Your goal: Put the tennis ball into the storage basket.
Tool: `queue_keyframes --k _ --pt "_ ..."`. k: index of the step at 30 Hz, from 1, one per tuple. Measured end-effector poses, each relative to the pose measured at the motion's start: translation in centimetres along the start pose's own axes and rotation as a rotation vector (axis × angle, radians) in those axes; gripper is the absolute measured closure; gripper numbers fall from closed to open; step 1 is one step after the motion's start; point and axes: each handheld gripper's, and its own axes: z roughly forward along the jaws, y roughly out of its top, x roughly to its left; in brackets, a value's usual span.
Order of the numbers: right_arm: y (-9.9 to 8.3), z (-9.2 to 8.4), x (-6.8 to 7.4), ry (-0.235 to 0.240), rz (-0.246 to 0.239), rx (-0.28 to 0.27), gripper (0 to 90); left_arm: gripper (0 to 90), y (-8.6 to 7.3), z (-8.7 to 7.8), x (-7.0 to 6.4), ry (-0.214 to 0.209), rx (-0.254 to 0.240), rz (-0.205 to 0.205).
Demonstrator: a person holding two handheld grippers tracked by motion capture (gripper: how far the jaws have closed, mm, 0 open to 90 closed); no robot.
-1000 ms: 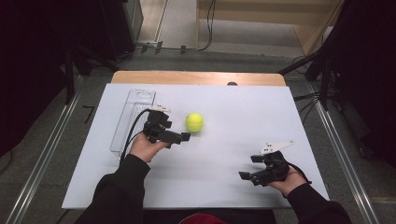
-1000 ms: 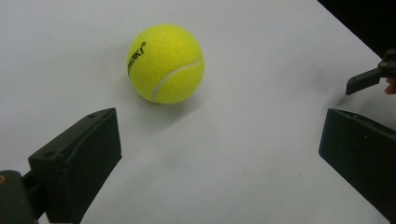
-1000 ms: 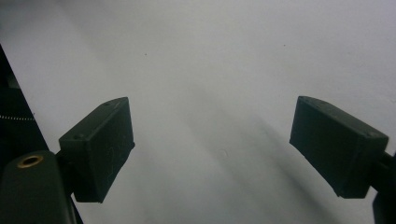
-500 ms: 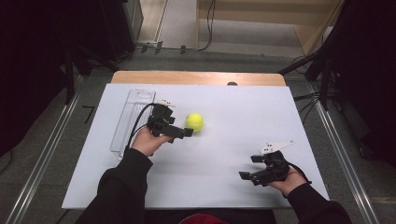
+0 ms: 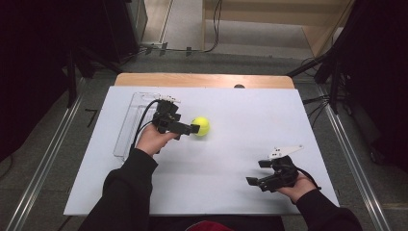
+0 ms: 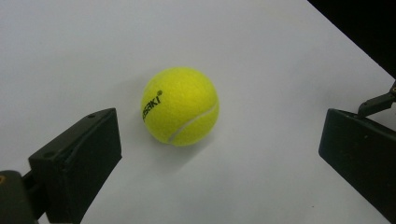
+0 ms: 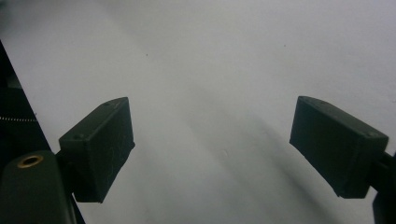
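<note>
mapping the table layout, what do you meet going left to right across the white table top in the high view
clear plastic tray → left hand-held gripper → yellow tennis ball → right hand-held gripper
</note>
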Motion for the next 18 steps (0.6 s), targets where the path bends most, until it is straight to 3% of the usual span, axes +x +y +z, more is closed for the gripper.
queue_keyframes --k 18 --pt "-0.1 -0.1 0.0 -0.002 0.008 -0.004 11.6 0.0 2.5 2.1 0.2 0.01 0.014 0.032"
